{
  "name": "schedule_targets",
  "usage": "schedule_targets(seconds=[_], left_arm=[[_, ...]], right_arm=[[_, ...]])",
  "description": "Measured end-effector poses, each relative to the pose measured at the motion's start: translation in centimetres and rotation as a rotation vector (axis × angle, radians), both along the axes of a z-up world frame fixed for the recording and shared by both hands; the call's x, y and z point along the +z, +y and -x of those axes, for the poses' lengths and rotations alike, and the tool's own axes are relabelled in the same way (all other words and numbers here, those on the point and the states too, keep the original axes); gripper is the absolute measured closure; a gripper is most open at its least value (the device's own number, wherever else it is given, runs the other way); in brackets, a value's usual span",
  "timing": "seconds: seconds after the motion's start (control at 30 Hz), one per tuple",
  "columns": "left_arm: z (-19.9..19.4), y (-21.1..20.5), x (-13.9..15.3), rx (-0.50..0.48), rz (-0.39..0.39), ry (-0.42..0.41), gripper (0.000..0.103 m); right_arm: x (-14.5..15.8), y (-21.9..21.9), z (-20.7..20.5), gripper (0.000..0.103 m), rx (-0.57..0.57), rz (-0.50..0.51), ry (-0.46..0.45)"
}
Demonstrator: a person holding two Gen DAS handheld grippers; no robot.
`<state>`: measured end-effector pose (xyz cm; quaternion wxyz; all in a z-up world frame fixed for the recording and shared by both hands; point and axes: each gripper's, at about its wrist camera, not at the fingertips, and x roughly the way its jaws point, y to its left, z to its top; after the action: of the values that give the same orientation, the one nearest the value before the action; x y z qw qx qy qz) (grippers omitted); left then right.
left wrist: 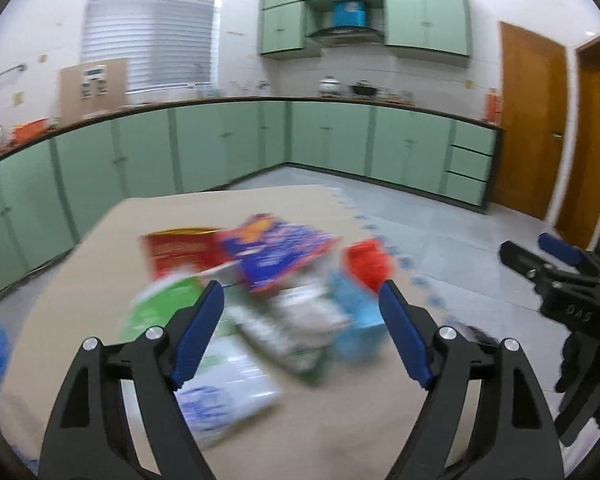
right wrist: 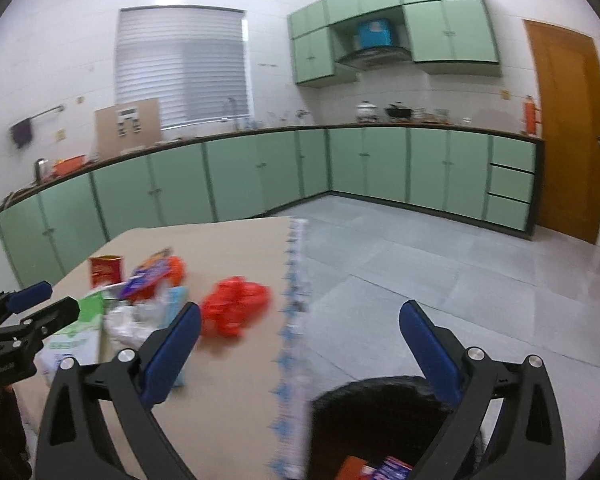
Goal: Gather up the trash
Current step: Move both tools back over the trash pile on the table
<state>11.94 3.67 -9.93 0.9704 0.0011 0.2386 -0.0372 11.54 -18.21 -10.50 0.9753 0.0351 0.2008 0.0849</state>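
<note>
A pile of trash lies on the beige-covered table: a red tin, a blue and purple packet, a crumpled red bag, a green and white carton, a light blue carton and white wrappers. My left gripper hovers open over the pile, holding nothing. My right gripper stands wide open and empty over the table's right edge, above a black bin. The red bag lies just left of the right gripper. The picture is blurred.
The black bin stands on the floor beside the table and has packets in it. Green cabinets run along the far walls, with grey tiled floor between them and the table. Wooden doors are at the right.
</note>
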Motion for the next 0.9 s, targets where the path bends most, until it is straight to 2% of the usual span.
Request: schedule_targets(seconds=[0.17, 0.27, 0.47, 0.73, 0.8, 0.87, 0.9], left_arm=[[1.1, 5.9, -1.0, 0.130, -0.012, 0.038, 0.025], [1.5, 8.4, -2.1, 0.164, 0.012, 0.084, 0.025], [1.8, 10.4, -4.5, 0.177, 0.069, 0.164, 0.025], [1.5, 10.7, -6.8, 0.159, 0.145, 0.231, 0.027], [1.3, 10.8, -7.0, 0.150, 0.170, 0.245, 0.038], [1.1, 10.9, -7.1, 0.144, 0.190, 0.253, 0.057], [1.0, 10.9, -7.2, 0.146, 0.192, 0.254, 0.062]], right_arm=[[-0.4, 5.5, -0.3, 0.006, 0.110, -0.002, -0.008], [-0.7, 8.3, 0.0, 0.006, 0.159, 0.024, -0.017], [-1.2, 11.0, 0.0, 0.006, 0.199, 0.057, -0.003], [-1.7, 11.5, 0.0, 0.006, 0.186, 0.084, 0.016], [-1.8, 11.6, 0.0, 0.006, 0.188, 0.089, 0.016], [-1.8, 11.8, 0.0, 0.006, 0.191, 0.094, 0.016], [-1.8, 11.8, 0.0, 0.006, 0.192, 0.096, 0.016]])
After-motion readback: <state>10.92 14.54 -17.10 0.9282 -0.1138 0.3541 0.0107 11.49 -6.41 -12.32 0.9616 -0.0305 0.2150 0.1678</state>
